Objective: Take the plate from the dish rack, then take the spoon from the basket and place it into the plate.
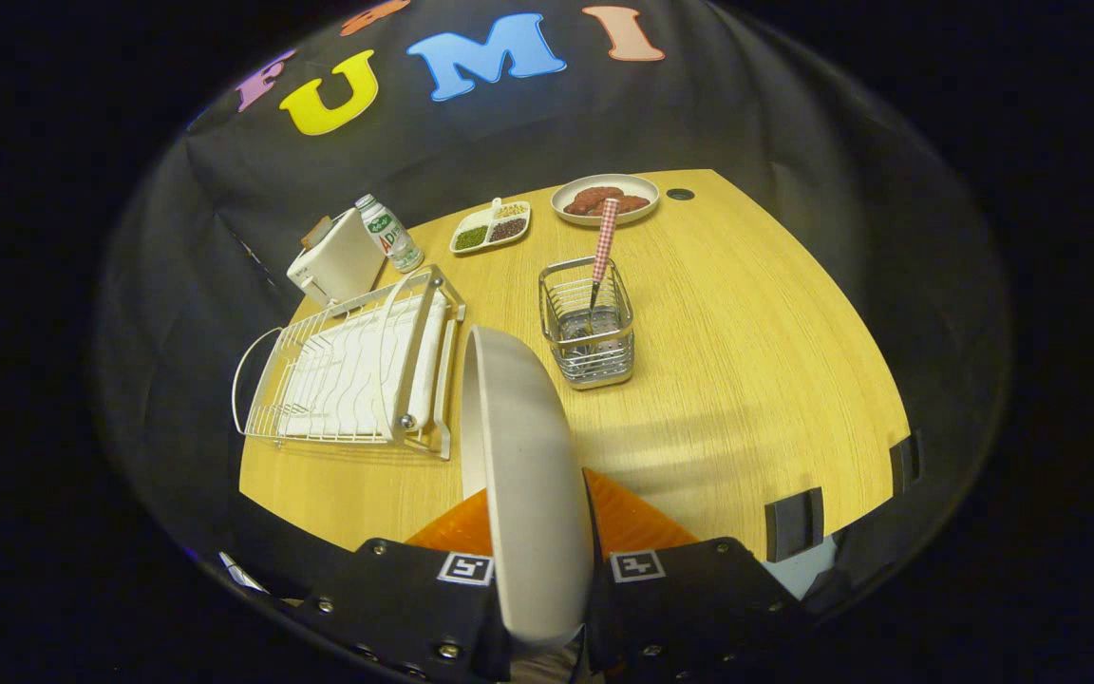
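Plate stands edge-on, pinched between the jaws, clear of the dish rack at 10 o'clock; setting it on the counter likely precedes fetching the spoon.

Staged kitchen booth; dish rack, toaster.

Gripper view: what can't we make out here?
- Plate: held on edge between the claw fingers; its lower rim is hidden behind them, so the contact can't be seen.
- Spoon: bowl is down in the basket, blurred behind the wires.
- Toaster: partly hidden behind the rack and bottle.
- Tray contents: too small to identify.
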A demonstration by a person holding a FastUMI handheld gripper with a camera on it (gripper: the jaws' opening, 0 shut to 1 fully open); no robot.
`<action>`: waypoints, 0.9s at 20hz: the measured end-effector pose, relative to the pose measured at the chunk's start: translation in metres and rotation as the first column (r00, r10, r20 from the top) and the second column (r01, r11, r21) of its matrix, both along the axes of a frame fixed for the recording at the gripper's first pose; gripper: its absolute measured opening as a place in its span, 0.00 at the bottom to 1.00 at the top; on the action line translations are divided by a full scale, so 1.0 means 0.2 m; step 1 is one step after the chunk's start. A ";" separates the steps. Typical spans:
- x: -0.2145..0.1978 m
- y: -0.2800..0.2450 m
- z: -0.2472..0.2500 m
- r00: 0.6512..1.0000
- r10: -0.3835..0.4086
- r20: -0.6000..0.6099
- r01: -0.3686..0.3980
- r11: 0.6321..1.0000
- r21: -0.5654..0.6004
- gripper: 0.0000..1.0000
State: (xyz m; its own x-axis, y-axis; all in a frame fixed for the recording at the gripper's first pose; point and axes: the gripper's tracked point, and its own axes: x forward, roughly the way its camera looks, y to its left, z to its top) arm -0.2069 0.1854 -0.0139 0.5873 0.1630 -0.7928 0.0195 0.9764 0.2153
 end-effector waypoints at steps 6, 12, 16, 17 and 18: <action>0.03 0.03 -0.17 1.000 0.000 0.006 -0.001 0.985 0.170 0.30; 0.10 0.03 -0.36 0.999 -0.003 0.038 -0.009 0.943 0.332 0.30; 0.13 -0.02 -0.44 1.000 0.012 0.026 -0.019 0.955 0.296 0.34; 0.13 -0.05 -0.46 0.999 0.040 0.030 -0.046 0.969 0.242 0.38; 0.13 -0.07 -0.46 0.998 0.054 0.039 -0.061 0.976 0.207 0.49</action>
State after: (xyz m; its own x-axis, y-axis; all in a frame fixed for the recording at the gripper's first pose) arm -0.1809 0.1705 -0.1066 0.5976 0.3566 -0.7182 -0.0458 0.9094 0.4134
